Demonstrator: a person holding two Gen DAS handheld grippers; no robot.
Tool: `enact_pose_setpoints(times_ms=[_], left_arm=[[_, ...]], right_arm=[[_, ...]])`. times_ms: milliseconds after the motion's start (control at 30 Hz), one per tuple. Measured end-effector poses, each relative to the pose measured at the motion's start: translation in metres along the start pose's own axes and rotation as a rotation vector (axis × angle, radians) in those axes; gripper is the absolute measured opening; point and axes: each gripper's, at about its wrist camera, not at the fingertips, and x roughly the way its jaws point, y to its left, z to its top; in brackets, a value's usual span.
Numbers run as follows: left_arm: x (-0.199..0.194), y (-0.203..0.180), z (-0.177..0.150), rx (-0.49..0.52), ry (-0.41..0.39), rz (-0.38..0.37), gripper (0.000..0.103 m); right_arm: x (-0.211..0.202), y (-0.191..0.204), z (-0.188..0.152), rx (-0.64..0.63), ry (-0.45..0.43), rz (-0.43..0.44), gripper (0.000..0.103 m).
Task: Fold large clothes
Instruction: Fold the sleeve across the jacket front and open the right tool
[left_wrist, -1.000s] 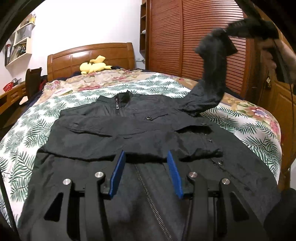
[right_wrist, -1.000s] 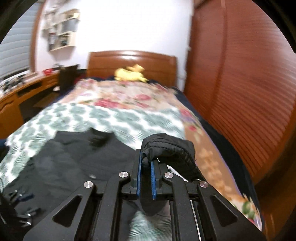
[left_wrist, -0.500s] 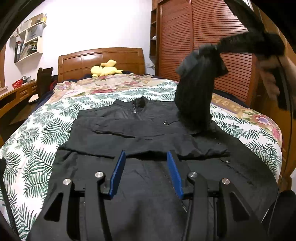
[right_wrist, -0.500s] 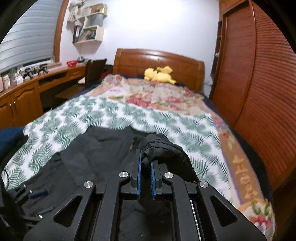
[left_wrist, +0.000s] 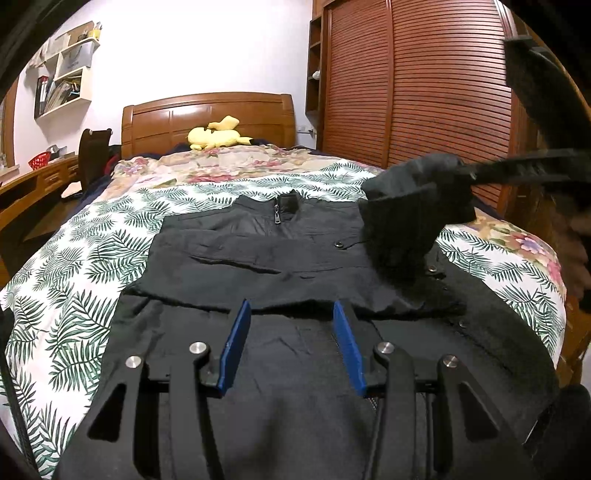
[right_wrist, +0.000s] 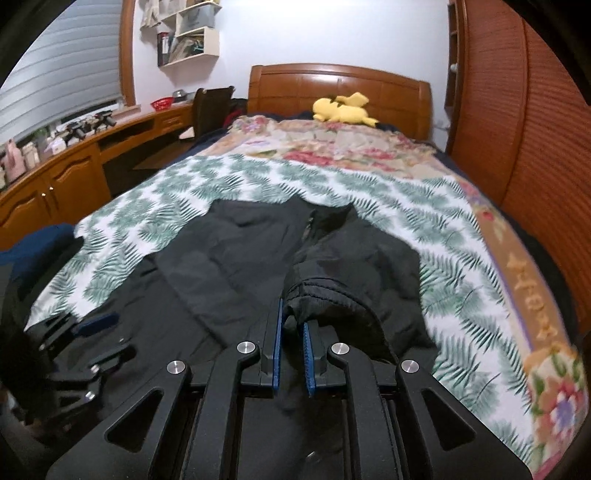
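My right gripper (right_wrist: 292, 325) is opening around the black jacket's sleeve cuff (right_wrist: 325, 295); my left gripper (left_wrist: 291, 347) is hovering half-open, empty.

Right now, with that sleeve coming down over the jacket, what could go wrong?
The right gripper is opening with the sleeve cuff between its fingers, above the black jacket; released now, the sleeve may land bunched rather than flat. The left gripper is open and hovers over the jacket, pinning nothing, so the folded body could shift.
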Motion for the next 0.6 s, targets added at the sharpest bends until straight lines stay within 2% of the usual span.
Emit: enact_pose_setpoints(times_ms=[133, 300, 367, 400, 600], left_arm=[[0.001, -0.002, -0.001, 0.005, 0.001, 0.0, 0.046], [0.001, -0.001, -0.001, 0.007, 0.001, 0.002, 0.046], [0.001, -0.002, -0.001, 0.006, 0.001, 0.001, 0.046], [0.001, -0.002, -0.001, 0.006, 0.002, 0.001, 0.046], [0.001, -0.001, -0.002, 0.015, 0.001, 0.003, 0.046]], right_arm=[[-0.001, 0.007, -0.027, 0.016, 0.036, 0.023, 0.01], [-0.005, 0.012, -0.054, 0.03, 0.086, 0.035, 0.022], [-0.008, 0.014, -0.063, 0.033, 0.098, 0.041, 0.039], [-0.011, 0.015, -0.067, 0.034, 0.096, 0.045, 0.041], [-0.029, 0.015, -0.08, 0.009, 0.049, 0.021, 0.042]])
